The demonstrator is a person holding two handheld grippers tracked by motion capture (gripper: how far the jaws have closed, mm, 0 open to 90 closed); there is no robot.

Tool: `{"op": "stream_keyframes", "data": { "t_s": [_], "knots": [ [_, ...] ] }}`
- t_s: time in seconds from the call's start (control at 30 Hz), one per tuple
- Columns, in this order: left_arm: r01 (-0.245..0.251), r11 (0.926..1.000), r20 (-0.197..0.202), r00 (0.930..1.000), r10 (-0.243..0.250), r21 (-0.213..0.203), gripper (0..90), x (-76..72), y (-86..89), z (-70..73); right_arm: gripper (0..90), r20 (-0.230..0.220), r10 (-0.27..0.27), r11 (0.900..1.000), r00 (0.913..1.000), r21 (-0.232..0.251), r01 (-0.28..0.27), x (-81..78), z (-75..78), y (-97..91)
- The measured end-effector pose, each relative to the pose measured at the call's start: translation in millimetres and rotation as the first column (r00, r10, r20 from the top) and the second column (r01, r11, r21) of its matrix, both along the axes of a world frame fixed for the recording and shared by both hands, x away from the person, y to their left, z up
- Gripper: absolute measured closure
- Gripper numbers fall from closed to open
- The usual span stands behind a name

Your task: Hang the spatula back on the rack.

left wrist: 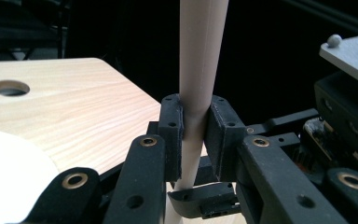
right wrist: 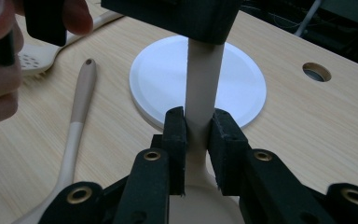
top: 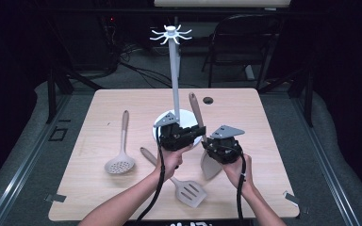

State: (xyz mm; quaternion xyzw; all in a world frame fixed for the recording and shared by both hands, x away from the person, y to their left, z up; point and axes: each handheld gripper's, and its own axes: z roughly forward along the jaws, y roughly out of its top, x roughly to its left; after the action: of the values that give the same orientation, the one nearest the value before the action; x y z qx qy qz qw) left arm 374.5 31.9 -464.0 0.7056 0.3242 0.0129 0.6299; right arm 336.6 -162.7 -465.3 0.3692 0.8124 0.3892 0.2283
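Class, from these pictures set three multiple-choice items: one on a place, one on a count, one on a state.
1. Where does the skimmer lie?
A. left of the stand's base
B. right of the base
C. on the base

2. How many utensils rest flat on the table?
A. one
B. two
C. four

3. How is the held spatula gripped?
A. by the left gripper alone
B. by both, with the right gripper
C. by neither

Answers: 1 A, it lies by the left edge; 2 B, skimmer and slotted turner; 3 B, both pairs of jaws clamp its handle.
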Motion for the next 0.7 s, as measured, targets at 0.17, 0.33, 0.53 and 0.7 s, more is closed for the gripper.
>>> {"op": "stream_keyframes", "data": {
  "t_s": [0.17,0.33,0.53,0.7],
  "knots": [
    [0.014,0.9996,0.022,0.9997,-0.014,0.025,77.4,2.1,-1.2,6.3,74.0,-0.001,0.002,0.9998,1.0,0.02,-0.001,0.2,2.2,-2.7],
    [0.025,0.9989,0.05,0.9984,-0.027,0.039,77.5,4.4,0.6,9.6,64.1,-0.017,0.01,0.9989,0.9998,0.045,-0.009,-0.5,3.0,-8.6],
    [0.013,0.9979,0.061,0.998,-0.017,0.064,77.5,9.8,6.5,11.7,47.8,-0.043,-0.003,0.997,0.9991,0.077,0.007,-1.7,-1.6,-25.3],
    [0.011,0.9972,0.068,0.9975,-0.016,0.075,77.5,17.3,13.8,14.4,26.5,-0.093,-0.036,0.9961,0.995,0.076,0.043,-0.6,-8.2,-41.7]
  ]
}}
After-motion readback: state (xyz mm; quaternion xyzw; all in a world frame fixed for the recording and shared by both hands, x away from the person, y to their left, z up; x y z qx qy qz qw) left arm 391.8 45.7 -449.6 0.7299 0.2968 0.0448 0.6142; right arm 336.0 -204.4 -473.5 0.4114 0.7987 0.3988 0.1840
